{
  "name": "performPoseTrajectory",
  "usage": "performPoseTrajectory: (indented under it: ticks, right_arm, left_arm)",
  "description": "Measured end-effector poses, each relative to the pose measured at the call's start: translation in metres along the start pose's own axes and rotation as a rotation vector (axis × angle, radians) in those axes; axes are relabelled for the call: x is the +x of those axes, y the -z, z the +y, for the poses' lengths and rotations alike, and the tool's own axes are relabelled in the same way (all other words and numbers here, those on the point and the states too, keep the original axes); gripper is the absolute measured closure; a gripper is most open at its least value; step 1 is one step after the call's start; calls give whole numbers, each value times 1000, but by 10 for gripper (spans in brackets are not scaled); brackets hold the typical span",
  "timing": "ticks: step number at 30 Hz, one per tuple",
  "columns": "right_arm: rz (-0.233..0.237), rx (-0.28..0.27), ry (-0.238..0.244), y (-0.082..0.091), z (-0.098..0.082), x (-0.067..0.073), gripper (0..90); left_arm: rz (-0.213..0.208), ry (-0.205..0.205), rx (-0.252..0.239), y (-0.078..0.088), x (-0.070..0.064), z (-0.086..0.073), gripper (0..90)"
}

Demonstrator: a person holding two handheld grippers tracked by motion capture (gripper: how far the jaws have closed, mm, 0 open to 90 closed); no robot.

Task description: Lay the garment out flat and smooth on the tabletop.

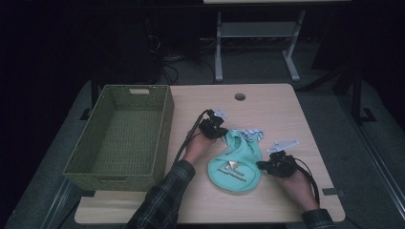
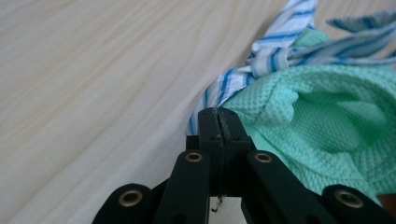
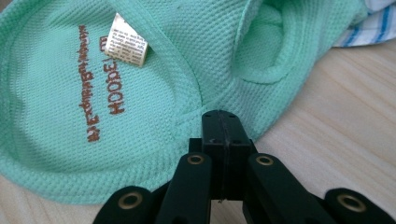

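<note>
Mint-green waffle-knit bib (image 1: 236, 164) with brown lettering and a small white care label (image 3: 126, 40) lies flat on the pale wooden table (image 1: 267, 102), to the right of the empty olive-green woven basket (image 1: 119, 136). A blue-and-white striped cloth (image 2: 271, 53) sits bunched under its far end.

Left gripper (image 1: 213, 129) has its jaws pressed together on the bib's edge where the green meets the striped fabric. Right gripper (image 1: 273, 166) is likewise clamped on the bib's hem at the opposite side.

Risk, as I judge it: the left pinch sits right at the seam between two cloths, so a lift could drag the striped piece along. Both bites look shallow, on the very rim, so a quick pull could slip the knit free and let one side drop.
</note>
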State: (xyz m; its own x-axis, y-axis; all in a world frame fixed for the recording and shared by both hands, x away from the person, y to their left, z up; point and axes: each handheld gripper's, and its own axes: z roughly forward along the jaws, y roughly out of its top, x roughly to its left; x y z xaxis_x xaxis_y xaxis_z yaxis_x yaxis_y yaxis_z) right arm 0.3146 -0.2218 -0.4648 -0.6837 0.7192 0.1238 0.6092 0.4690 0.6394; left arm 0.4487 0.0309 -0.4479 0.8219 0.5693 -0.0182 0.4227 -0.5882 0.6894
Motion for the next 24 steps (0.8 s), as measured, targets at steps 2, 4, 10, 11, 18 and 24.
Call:
performPoseTrajectory:
  ticks: [2,4,10,11,18,24]
  right_arm:
    - [0,0,0,0,0,0,900]
    - [2,0,-3,0,0,0,900]
    - [5,0,-4,0,0,0,900]
    - [4,0,-1,0,0,0,900]
    - [13,-4,10,1,2,-1,869]
    - [2,-49,4,9,16,-6,822]
  left_arm:
    - [33,1,-4,5,8,3,893]
    - [36,7,-5,7,11,5,893]
    - [56,18,-16,11,21,6,893]
    - [43,21,-7,9,20,5,886]
    - [21,14,-6,17,12,2,734]
    - [-9,6,0,34,-5,-12,686]
